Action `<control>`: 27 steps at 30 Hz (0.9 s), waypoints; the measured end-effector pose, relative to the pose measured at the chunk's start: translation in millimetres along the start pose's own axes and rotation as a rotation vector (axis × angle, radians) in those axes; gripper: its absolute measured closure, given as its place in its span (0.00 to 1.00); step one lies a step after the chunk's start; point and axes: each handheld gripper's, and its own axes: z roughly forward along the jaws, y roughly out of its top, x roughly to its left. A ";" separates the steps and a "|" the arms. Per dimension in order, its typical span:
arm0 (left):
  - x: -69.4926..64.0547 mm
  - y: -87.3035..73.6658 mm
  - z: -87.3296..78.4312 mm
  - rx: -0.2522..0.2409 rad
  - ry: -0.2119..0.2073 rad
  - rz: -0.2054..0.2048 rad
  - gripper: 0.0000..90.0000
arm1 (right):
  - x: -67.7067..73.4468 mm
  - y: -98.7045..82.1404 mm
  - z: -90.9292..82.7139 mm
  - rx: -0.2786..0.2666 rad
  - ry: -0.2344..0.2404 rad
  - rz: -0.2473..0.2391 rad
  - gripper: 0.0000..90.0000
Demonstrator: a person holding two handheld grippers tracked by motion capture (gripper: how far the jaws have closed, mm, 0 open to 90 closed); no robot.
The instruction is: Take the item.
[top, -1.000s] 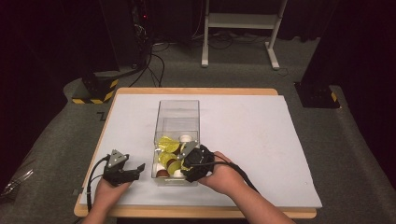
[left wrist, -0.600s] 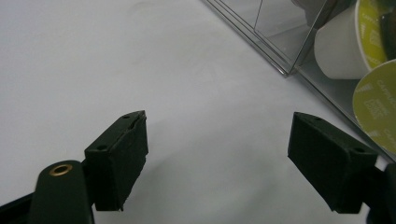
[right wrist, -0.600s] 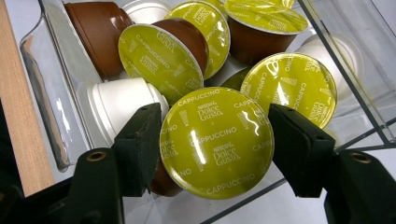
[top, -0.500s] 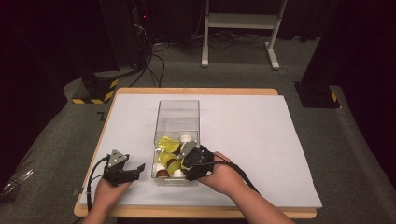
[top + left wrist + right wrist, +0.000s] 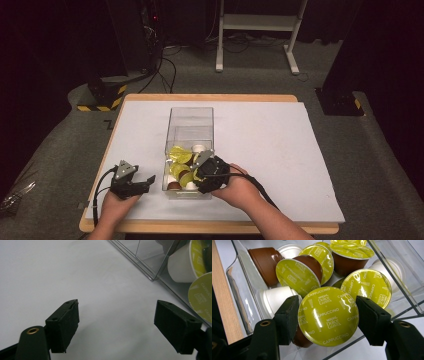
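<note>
Between the jaws of the right tongs (image 5: 327,315) sits a brown coffee capsule (image 5: 328,316) with a yellow-green foil lid that faces the camera. The jaws have just been closing, and in the right gripper view the two black pads lie against opposite edges of the lid's rim, so the capsule looks gripped, though I cannot tell how firmly. It is held at the near end of the clear plastic box (image 5: 190,117), just over the other capsules (image 5: 298,277) heaped there, some brown, some white, most lying tilted on one another.

By my reading the capsule is light and fairly stiff at its rim, while the foil lid is thin and would dent or tear under a pad. The smooth plastic cup tapers, so a grip low on the body could slide off; the rim, where the pads now sit, is the better hold. A gentle squeeze should be enough.

The left tongs (image 5: 125,327) hang wide open with nothing between the jaws, over bare white desk (image 5: 280,150) just beside the box's left wall. From the high view, the left tongs (image 5: 131,181) rest in the person's left hand, near the front edge of the desk, and the right tongs (image 5: 202,175) reach into the box from its near right corner. The far part of the box holds no capsules.
</note>
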 end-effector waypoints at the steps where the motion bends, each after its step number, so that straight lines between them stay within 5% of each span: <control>1: 0.0 0.0 0.0 0.000 0.000 0.000 0.23 | -0.1 -0.1 0.1 -0.003 0.000 0.004 0.42; 21: -0.8 -0.3 0.0 -0.011 -0.002 -0.014 0.23 | -2.4 -1.2 -4.6 -0.057 0.016 0.054 0.42; 27: 0.0 -0.4 -0.7 0.003 -0.004 0.008 0.23 | -4.3 -1.1 -8.2 -0.075 0.021 0.077 0.42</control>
